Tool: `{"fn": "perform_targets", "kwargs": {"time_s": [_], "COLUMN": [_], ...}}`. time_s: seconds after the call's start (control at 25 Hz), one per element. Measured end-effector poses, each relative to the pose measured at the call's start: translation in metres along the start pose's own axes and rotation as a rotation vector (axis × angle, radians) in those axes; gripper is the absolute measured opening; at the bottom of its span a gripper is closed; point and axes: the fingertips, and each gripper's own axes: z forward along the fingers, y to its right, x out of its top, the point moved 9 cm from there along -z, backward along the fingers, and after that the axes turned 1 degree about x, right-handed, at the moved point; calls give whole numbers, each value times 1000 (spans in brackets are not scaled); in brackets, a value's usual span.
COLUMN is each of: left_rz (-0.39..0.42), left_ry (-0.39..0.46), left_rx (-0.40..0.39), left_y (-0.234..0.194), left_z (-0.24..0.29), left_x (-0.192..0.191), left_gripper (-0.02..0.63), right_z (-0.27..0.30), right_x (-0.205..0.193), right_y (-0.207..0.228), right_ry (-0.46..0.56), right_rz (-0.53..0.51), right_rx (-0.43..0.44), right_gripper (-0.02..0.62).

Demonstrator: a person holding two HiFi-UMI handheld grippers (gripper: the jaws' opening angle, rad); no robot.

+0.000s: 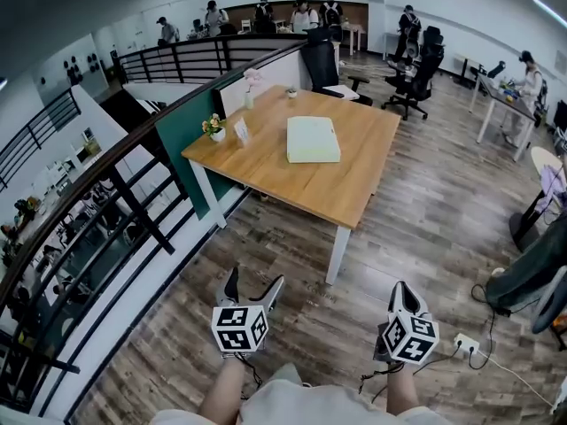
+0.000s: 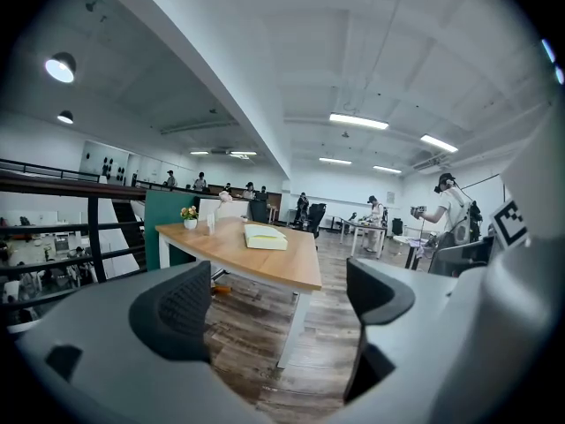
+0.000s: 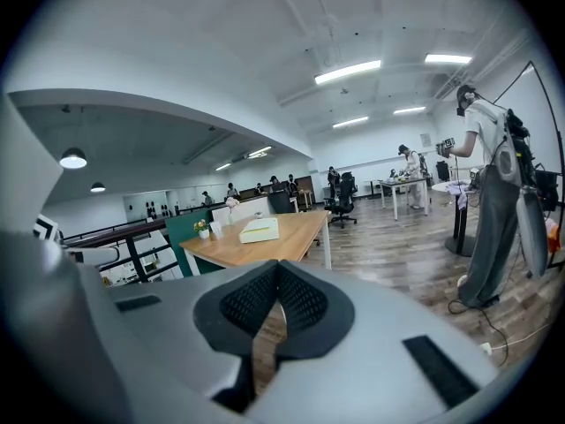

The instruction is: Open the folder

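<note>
Head view: the folder (image 1: 313,140), pale yellow-green, lies flat and closed on the wooden worktop (image 1: 266,171), on its far half. A potted flower (image 1: 214,128) and a small card (image 1: 241,131) stand near the worktop's left edge, apart from the folder. Only this view gives me the folder's top face. It is also the only one with the left gripper (image 1: 254,283) and right gripper (image 1: 400,292) together, both over the plank floor (image 1: 416,228) and well short of the worktop. It also catches a power strip (image 1: 466,343) on the floor, right of the right gripper.

Left gripper view: fingers (image 2: 177,307) spread wide, with only floor and the worktop's near corner showing between them. The folder sits well beyond, above and slightly left of the gap. Only here: a person (image 2: 450,210) at the right, wearing a head rig.

Right gripper view: fingers (image 3: 252,303) pressed together at the tips, pinching nothing. The folder lies well ahead, above and just left of the tips.
</note>
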Motion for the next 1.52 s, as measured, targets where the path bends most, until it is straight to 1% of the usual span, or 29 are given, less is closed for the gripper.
{"fn": "perform_targets", "kwargs": {"time_s": [0.24,0.4,0.6,0.96,1.2,1.36,1.52], "left_rz": [-7,-11,-15,-28,-33,-36,-50], "left_ry": [-30,-43,-37,-12,5,-6,-38], "left_rx": [28,36,18,-16,-37,-57,-71], "left_y": [-9,-20,-35,-79,-106,-117,-123], "left_z": [14,39,85,186,240,266,282], "left_x": [-4,-5,6,42,64,67,59], "left_gripper": [476,476,476,476,476,476,476], "right_z": [19,42,83,177,229,250,265], "right_x": [0,-4,7,51,79,82,78], "right_y": [8,7,6,-14,-28,-35,-39], "right_ry": [-12,-31,-31,3,29,24,-12], "right_rz": [10,20,23,8,-6,4,10], "right_rx": [-5,-13,-35,-58,-74,-84,-87], "right_gripper": [2,2,2,2,2,2,2]}}
